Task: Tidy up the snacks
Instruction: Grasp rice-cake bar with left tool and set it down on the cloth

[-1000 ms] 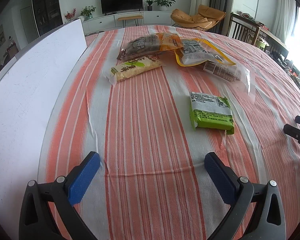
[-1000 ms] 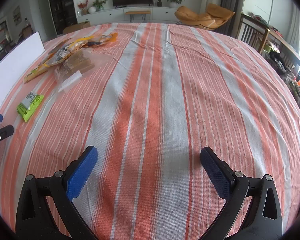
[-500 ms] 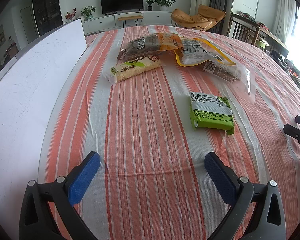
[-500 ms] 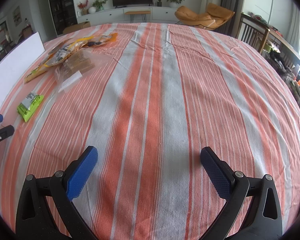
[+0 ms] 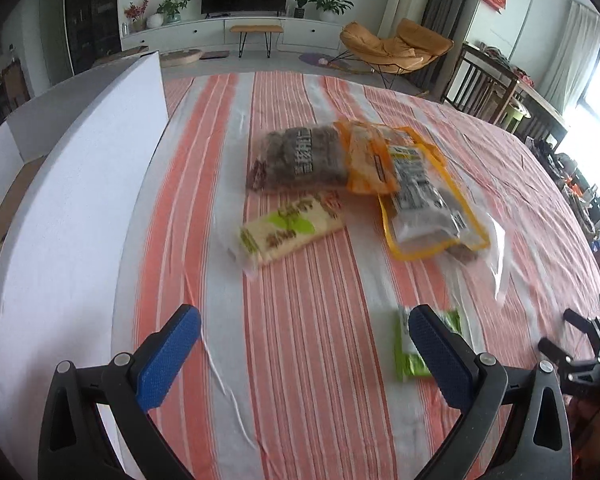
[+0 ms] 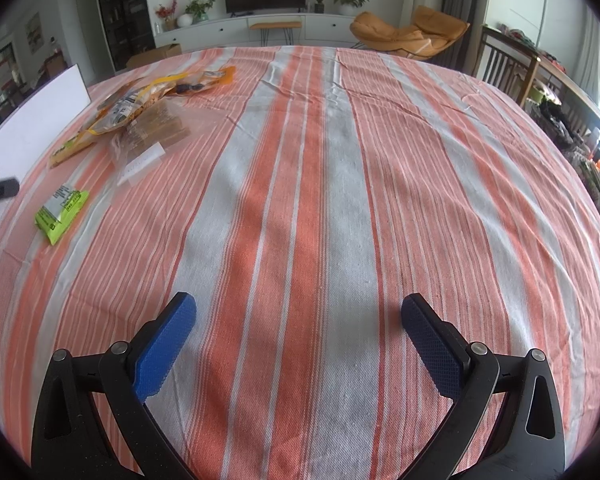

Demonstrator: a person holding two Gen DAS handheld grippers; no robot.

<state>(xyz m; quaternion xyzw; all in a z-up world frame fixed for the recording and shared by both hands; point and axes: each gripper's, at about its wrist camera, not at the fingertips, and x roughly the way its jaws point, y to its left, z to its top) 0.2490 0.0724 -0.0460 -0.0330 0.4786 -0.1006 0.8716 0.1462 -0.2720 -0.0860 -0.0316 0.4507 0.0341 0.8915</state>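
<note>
Striped orange and white cloth (image 5: 300, 360) covers my big table, and I use it as my landmark. On its left edge stands a white board (image 5: 72, 220). Near the middle of the cloth, seen from my left wrist, lie 3 snack bags close together: a dark brown pack (image 5: 296, 158), a yellow-edged clear bag (image 5: 424, 204) and a pale cracker pack (image 5: 288, 232). A small green pack (image 5: 410, 354) lies just behind my left gripper (image 5: 304, 354), which is wide open and holds nothing. My right gripper (image 6: 298, 340) is wide open too, over bare cloth, holding nothing.
</note>
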